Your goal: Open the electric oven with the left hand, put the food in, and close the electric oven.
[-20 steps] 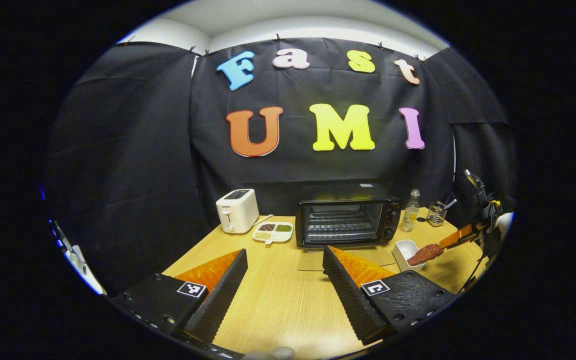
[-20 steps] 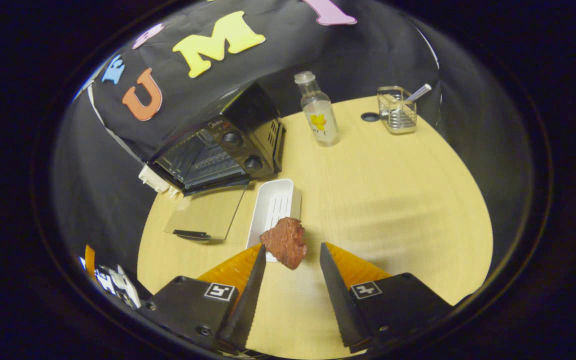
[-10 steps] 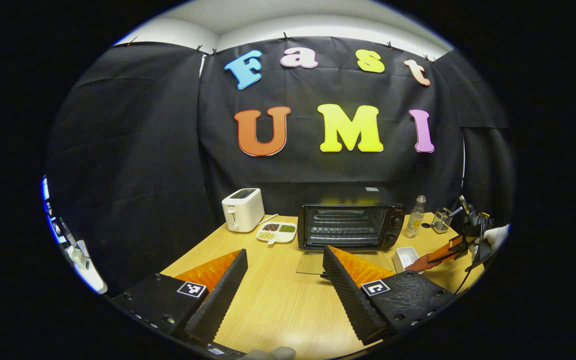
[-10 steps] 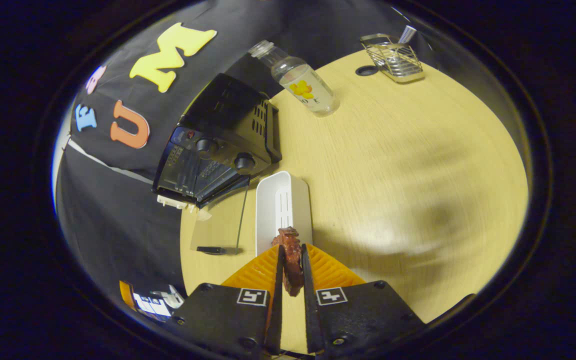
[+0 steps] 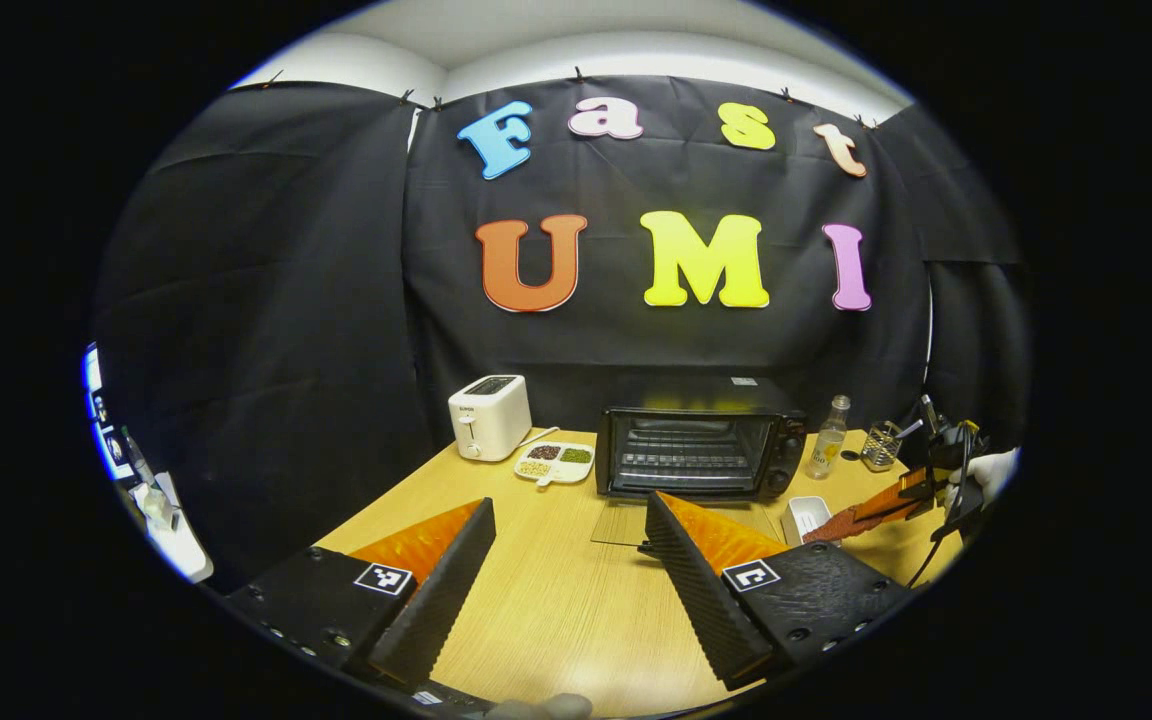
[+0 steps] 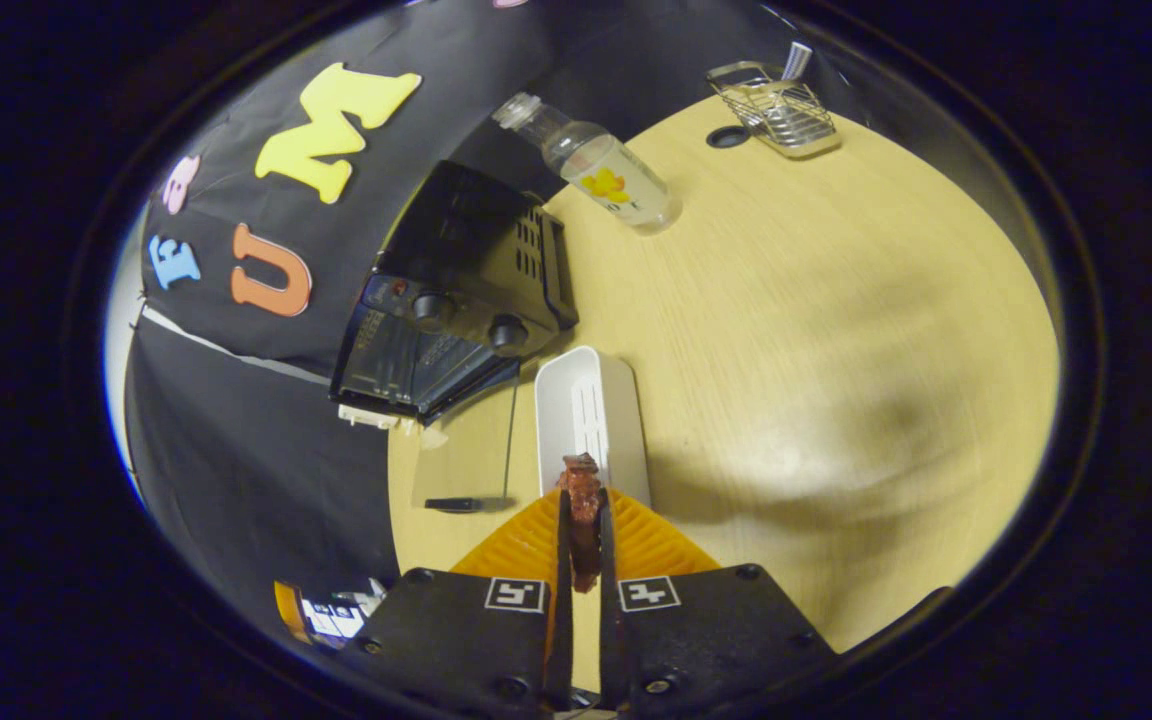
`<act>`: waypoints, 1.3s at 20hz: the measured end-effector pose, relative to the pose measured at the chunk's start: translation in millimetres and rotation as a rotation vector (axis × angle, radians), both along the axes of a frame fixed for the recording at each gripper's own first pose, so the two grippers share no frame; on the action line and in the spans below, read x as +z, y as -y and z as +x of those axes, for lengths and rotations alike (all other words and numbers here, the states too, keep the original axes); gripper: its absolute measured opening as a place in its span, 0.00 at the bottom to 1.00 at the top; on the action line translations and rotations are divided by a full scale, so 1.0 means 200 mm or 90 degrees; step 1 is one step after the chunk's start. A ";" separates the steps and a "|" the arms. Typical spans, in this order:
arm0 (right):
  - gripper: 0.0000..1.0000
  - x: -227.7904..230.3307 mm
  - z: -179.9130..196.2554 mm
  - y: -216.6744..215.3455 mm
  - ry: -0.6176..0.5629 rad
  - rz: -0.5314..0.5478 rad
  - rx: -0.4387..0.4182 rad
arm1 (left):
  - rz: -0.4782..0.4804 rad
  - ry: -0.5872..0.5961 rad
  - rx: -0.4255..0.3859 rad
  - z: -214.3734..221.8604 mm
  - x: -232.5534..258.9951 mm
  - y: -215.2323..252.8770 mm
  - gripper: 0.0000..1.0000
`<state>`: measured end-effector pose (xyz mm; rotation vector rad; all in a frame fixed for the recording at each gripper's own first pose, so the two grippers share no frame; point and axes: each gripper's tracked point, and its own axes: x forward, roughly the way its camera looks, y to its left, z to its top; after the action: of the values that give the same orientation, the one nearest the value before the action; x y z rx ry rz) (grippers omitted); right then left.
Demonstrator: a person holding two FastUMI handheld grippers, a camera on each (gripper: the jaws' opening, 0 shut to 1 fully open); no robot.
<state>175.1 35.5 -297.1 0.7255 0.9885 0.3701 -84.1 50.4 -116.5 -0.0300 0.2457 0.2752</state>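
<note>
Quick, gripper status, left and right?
Left gripper: open, holding nothing, above the table.
Right gripper: closed on the brown piece of food, near the white tray.

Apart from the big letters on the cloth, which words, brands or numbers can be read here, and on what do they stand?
No text can be read.
On the toaster: a small mark on its front, too small to read.
On the bottle: label print, blurred.
On the oven: print beside the knobs, too small.

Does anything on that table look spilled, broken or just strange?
Nothing looks spilled or broken. The black electric oven has its glass door folded flat onto the wooden table, and the right tongs pinch a brown piece of meat above the white tray.
</note>
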 end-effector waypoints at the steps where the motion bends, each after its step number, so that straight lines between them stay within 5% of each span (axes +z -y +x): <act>1: 0.13 0.04 -0.01 -0.01 0.011 -0.001 -0.008 | -0.002 0.002 -0.006 -0.02 0.00 0.00 0.97; 11: 0.13 0.39 -0.11 -0.46 0.111 0.078 -0.093 | 0.019 0.009 -0.064 -0.12 0.05 -0.12 0.97; 26: 0.13 0.22 0.39 -1.17 0.116 0.241 -0.347 | 0.011 -0.023 -0.066 -0.10 0.02 -0.22 0.97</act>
<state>252.4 270.0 -253.5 1.2428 0.5183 0.1382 -104.2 94.1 -112.7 0.0056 0.2804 0.1751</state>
